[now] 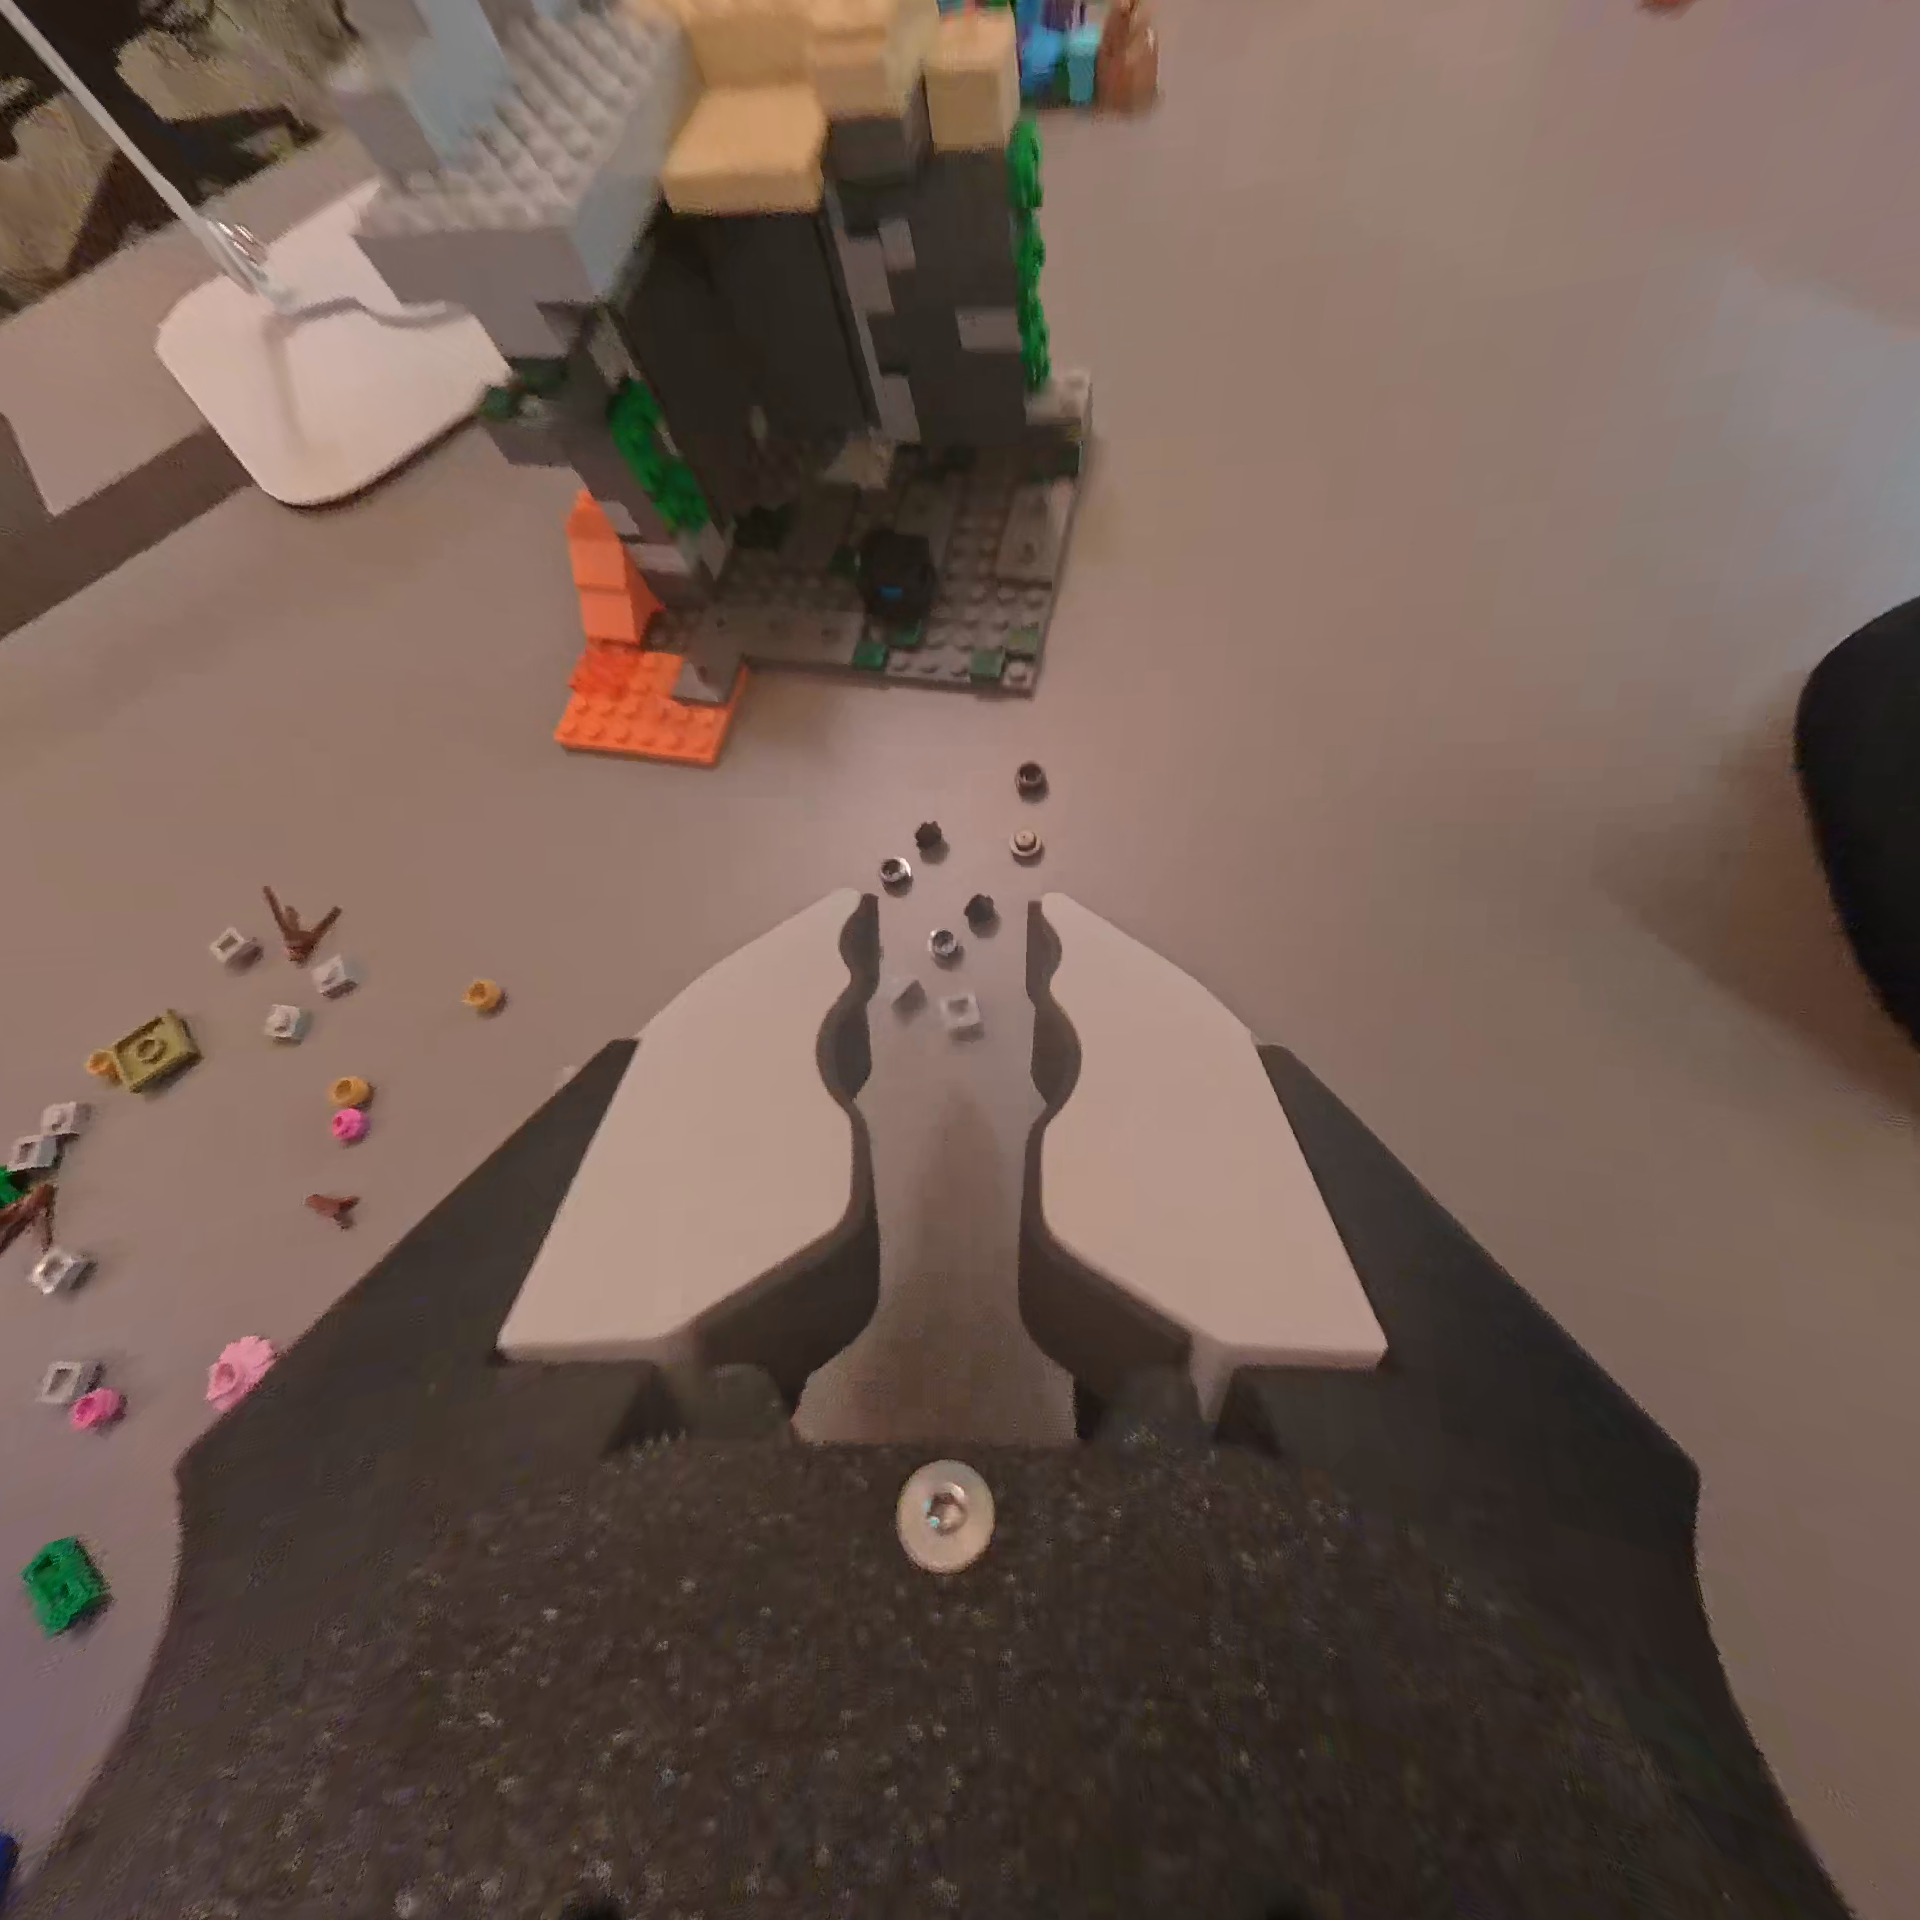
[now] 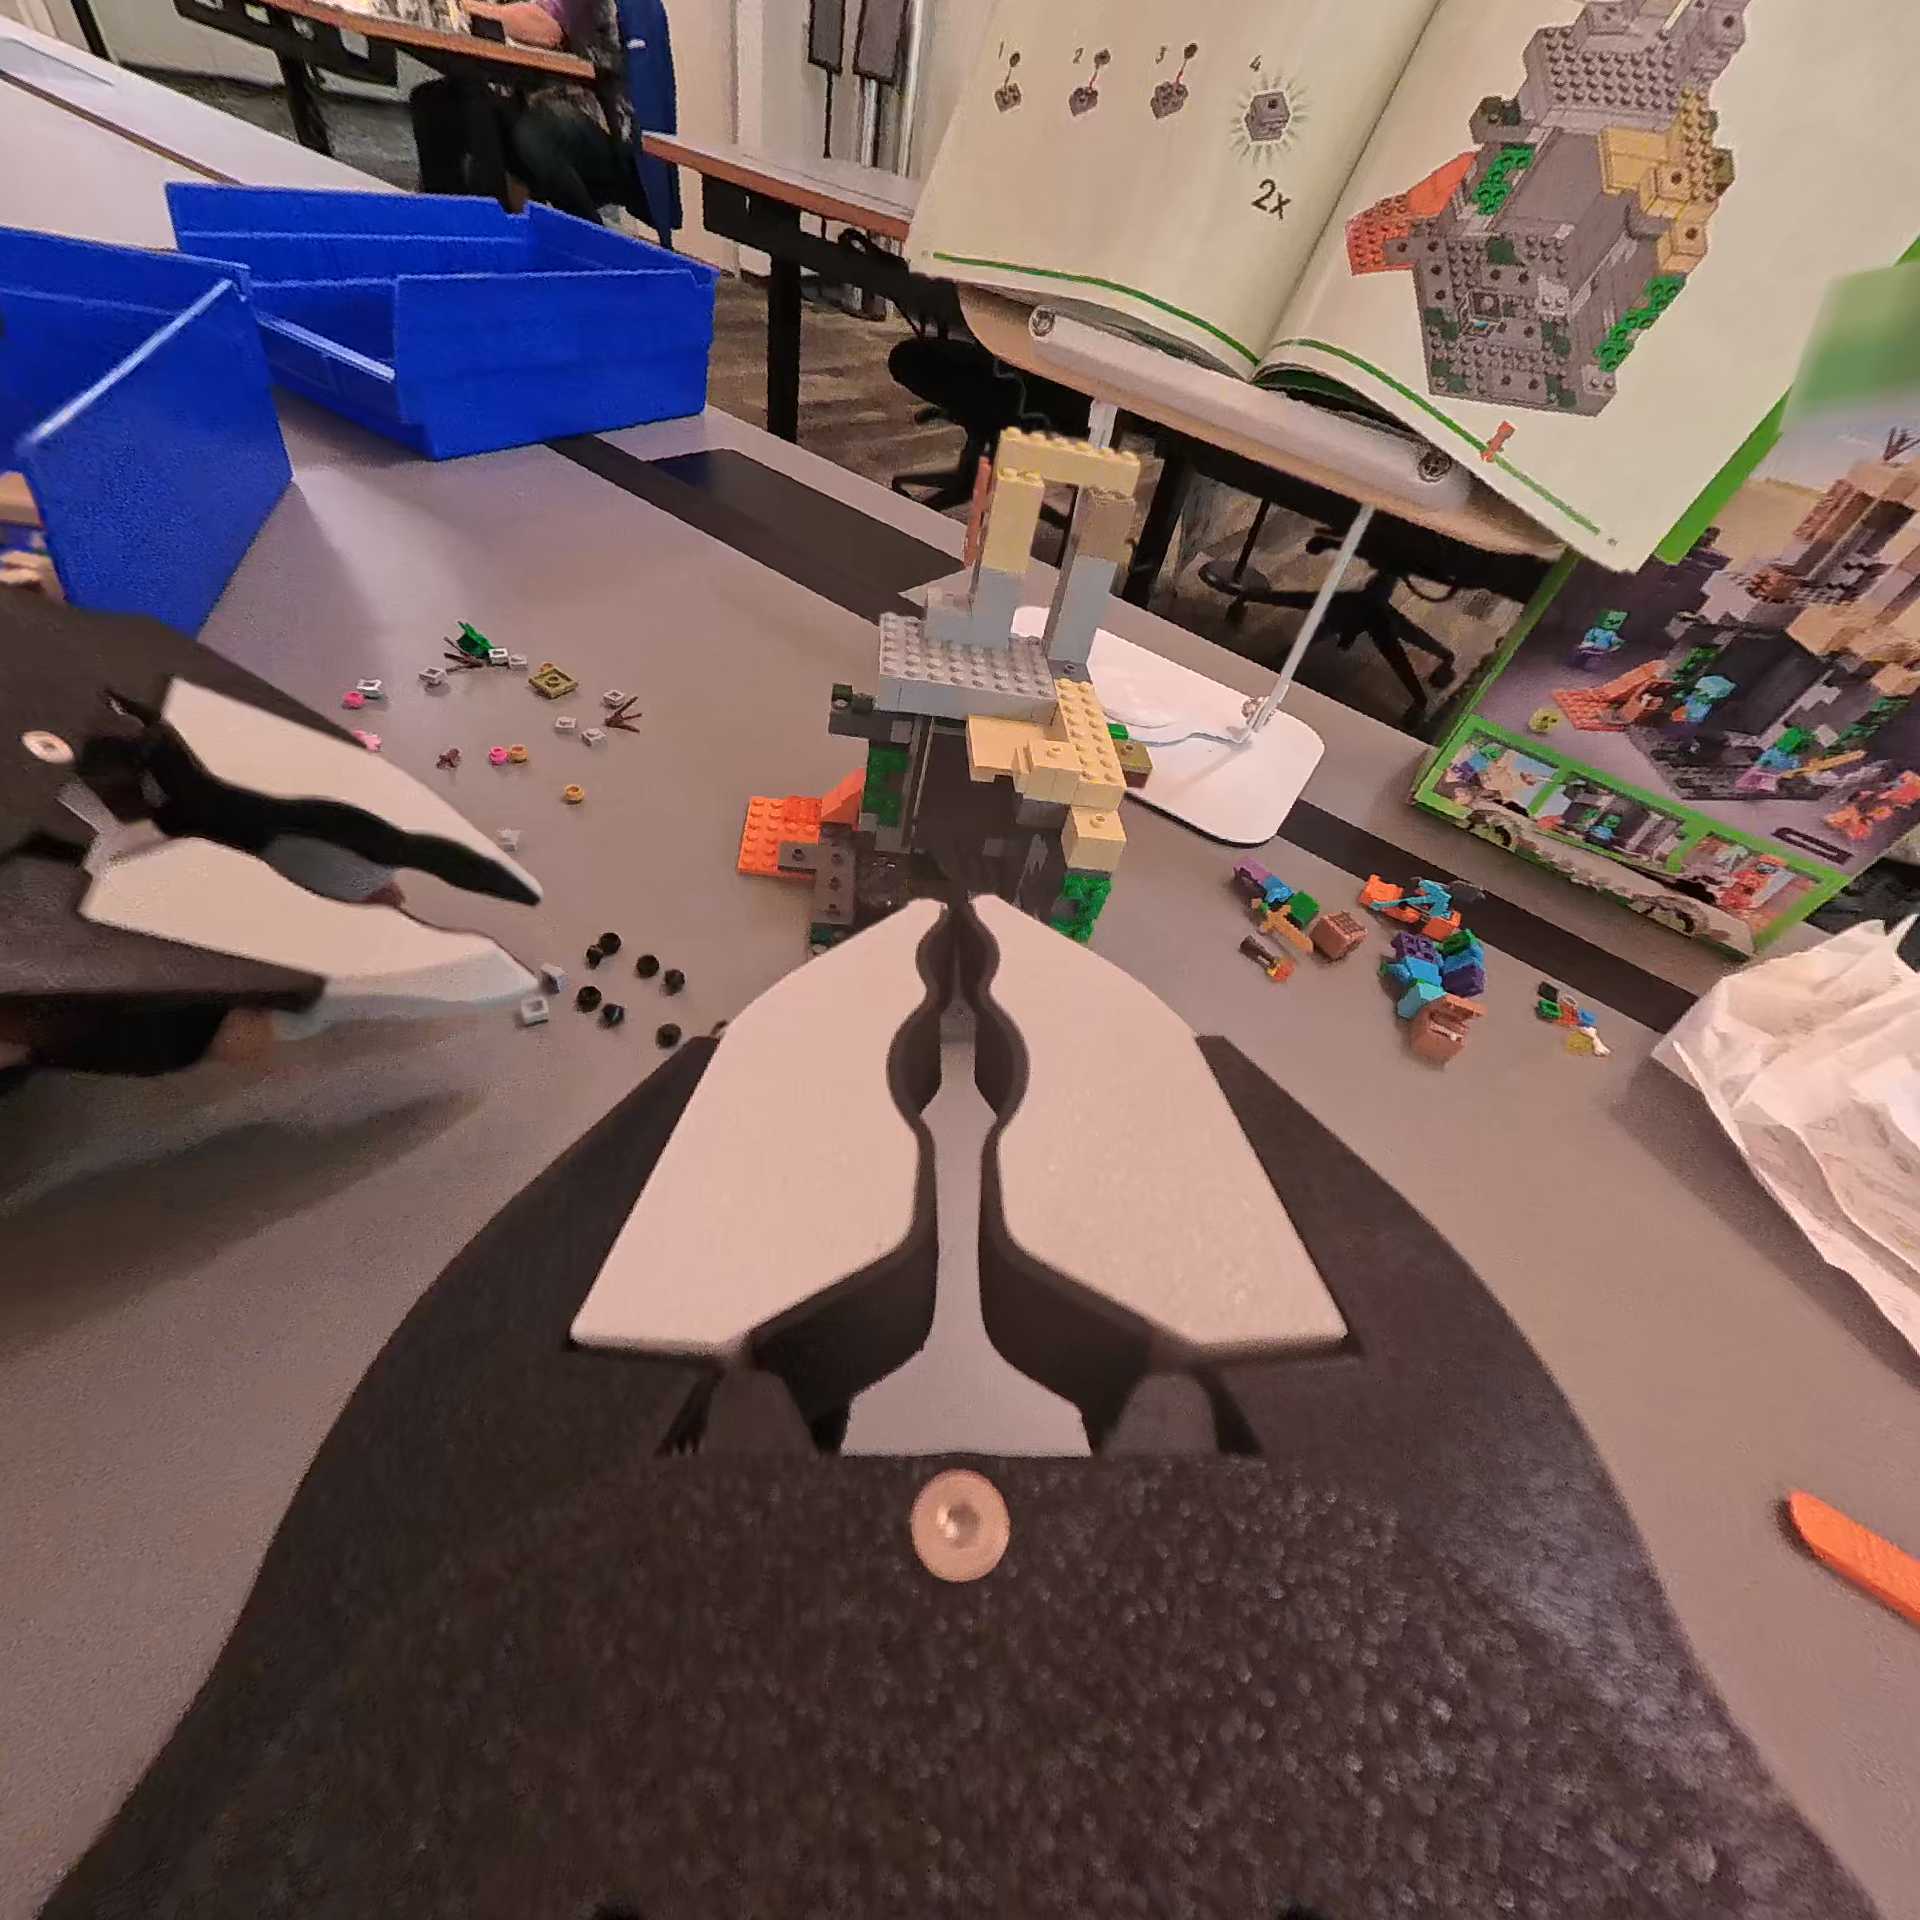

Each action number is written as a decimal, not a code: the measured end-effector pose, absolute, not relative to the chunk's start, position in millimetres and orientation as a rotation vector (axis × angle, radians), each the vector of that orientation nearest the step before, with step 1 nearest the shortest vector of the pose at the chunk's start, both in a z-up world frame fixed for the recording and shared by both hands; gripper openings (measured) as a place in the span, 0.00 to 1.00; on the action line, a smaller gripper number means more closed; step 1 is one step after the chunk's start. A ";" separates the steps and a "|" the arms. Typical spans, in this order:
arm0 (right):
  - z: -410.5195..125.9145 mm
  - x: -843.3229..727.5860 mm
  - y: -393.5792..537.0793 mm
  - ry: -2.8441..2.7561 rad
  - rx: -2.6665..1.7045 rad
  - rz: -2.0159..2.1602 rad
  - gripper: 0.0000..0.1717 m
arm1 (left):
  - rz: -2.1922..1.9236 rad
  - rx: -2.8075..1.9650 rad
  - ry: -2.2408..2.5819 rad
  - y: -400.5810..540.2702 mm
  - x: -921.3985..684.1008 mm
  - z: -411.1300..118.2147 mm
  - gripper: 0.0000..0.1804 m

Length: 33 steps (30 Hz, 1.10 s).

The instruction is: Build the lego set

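Observation:
My left gripper [image 1: 951,914] is open and empty, low over the grey table [image 1: 1455,727]. Two small light grey square pieces [image 1: 961,1013] lie loose on the table between its fingers, touched by neither pad. Several small black and dark round studs [image 1: 977,912] lie at and just past the fingertips. The left gripper also shows in the right wrist view [image 2: 535,935], open beside those grey pieces [image 2: 535,1010]. My right gripper [image 2: 961,914] is shut with nothing visible between its tips. It points at the brick build [image 2: 997,748], which is grey, tan, green and orange.
Small loose pieces [image 1: 312,1039] lie scattered to the left. A white stand base [image 1: 312,384] holds an open instruction booklet [image 2: 1351,187]. Blue bins [image 2: 447,312] stand at the back left. Coloured bricks [image 2: 1423,966], a set box [image 2: 1683,748] and crumpled bags [image 2: 1818,1091] lie at the right. Tip to tip, the grippers are about 15 cm apart.

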State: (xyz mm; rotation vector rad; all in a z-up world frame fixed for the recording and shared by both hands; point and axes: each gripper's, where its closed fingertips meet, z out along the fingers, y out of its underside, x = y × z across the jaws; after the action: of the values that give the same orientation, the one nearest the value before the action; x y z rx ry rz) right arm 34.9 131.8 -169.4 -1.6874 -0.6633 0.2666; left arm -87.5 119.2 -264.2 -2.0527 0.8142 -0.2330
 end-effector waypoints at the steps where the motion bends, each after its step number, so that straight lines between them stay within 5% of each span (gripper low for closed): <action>1: -171.2 37.1 131.8 -0.660 -1.684 0.273 0.00 | -0.236 -2.039 0.798 118.7 -89.4 -257.0 0.15; 12: -181.0 52.0 132.8 -0.656 -1.624 0.346 0.00 | -0.189 -2.013 0.664 121.4 -166.0 -196.0 0.11; 33: -186.9 26.8 132.2 -0.738 -1.551 0.514 0.00 | 0.021 -2.484 1.153 120.7 -273.5 -281.7 0.12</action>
State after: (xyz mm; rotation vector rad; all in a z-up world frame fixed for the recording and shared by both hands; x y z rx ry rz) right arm 26.8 132.2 -186.9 -1.5508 -0.7376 0.5142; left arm -273.5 120.7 -281.7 -2.4840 1.1532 0.0207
